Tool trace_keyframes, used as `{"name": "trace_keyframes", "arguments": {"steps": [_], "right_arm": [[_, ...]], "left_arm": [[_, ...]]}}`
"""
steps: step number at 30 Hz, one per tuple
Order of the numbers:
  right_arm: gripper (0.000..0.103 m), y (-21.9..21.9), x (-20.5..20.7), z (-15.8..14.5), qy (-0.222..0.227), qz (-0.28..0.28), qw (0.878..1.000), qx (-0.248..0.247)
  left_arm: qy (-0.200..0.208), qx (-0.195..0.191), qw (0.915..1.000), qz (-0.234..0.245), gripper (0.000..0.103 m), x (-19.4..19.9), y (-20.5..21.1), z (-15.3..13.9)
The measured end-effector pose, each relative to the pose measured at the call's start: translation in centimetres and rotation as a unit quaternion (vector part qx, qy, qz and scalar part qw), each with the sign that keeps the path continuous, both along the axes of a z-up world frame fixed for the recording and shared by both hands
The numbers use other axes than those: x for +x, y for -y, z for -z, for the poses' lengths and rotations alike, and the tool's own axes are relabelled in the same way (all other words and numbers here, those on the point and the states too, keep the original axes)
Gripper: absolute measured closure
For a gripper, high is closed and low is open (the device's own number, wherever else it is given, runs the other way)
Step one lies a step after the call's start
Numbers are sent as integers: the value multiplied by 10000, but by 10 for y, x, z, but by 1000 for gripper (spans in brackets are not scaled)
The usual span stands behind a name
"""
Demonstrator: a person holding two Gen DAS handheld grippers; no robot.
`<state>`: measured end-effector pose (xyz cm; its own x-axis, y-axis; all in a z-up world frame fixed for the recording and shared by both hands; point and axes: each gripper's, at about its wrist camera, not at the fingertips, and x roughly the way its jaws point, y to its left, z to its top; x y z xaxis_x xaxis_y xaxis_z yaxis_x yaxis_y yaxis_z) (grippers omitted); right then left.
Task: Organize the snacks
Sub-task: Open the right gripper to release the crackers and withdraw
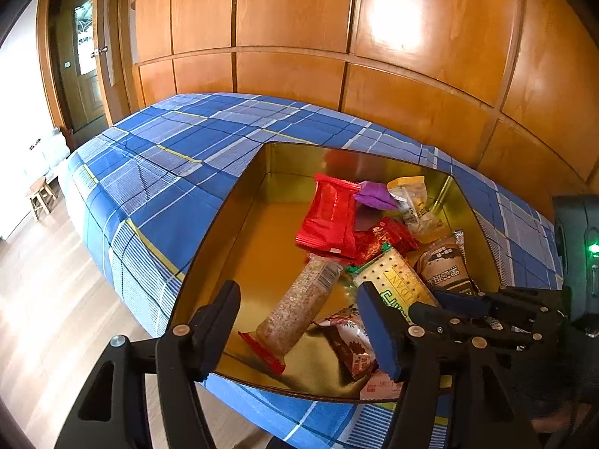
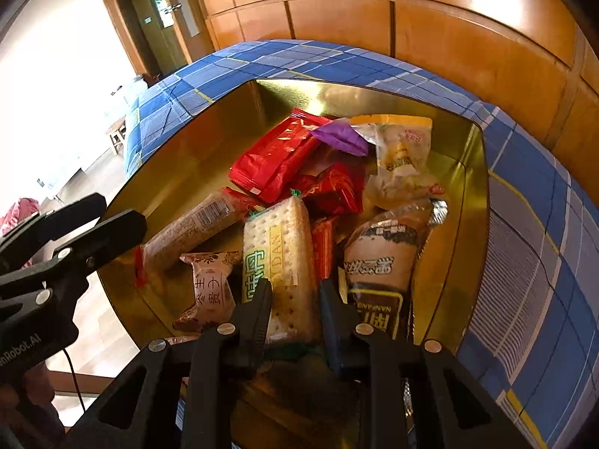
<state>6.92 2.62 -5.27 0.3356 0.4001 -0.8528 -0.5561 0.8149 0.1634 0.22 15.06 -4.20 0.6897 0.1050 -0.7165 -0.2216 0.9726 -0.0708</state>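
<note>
An open gold tin (image 1: pixel 239 202) (image 2: pixel 179 142) on a blue plaid cloth holds several snack packs. My right gripper (image 2: pixel 295 286) is shut on the near end of a white cracker pack (image 2: pixel 279 239) (image 1: pixel 397 280) with a green and yellow label. It enters the left wrist view from the right (image 1: pixel 449 299). My left gripper (image 1: pixel 299 286) (image 2: pixel 121 211) hangs open over the tin's near left part. Its fingers straddle a long oat bar (image 1: pixel 299 307) (image 2: pixel 187 232) without touching it. A small brown and white candy packet (image 1: pixel 348 336) (image 2: pixel 209 284) lies beside the bar.
Deeper in the tin lie a large red packet (image 2: pixel 277 161), a purple wrapper (image 2: pixel 340 136), a yellow-topped bag (image 2: pixel 400 149) and a brown bread pack (image 2: pixel 385 258). Wooden wall panels (image 1: pixel 299 37) stand behind the table. A stool (image 1: pixel 39 194) and a door (image 1: pixel 82 56) are far left.
</note>
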Motion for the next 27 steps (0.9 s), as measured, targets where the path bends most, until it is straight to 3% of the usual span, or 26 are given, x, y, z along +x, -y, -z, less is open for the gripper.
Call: {"name": "trace_keyframes", "arguments": {"steps": [15,27], "right_arm": [[74,19,-11,-17,337,427,9985,116],[70,50,-41,-40,946,1148,9888,139]], "left_arm": [[108,108,9999,64,28,-7,13,-7],[312,257,9992,62,8,-16,30,-15]]}}
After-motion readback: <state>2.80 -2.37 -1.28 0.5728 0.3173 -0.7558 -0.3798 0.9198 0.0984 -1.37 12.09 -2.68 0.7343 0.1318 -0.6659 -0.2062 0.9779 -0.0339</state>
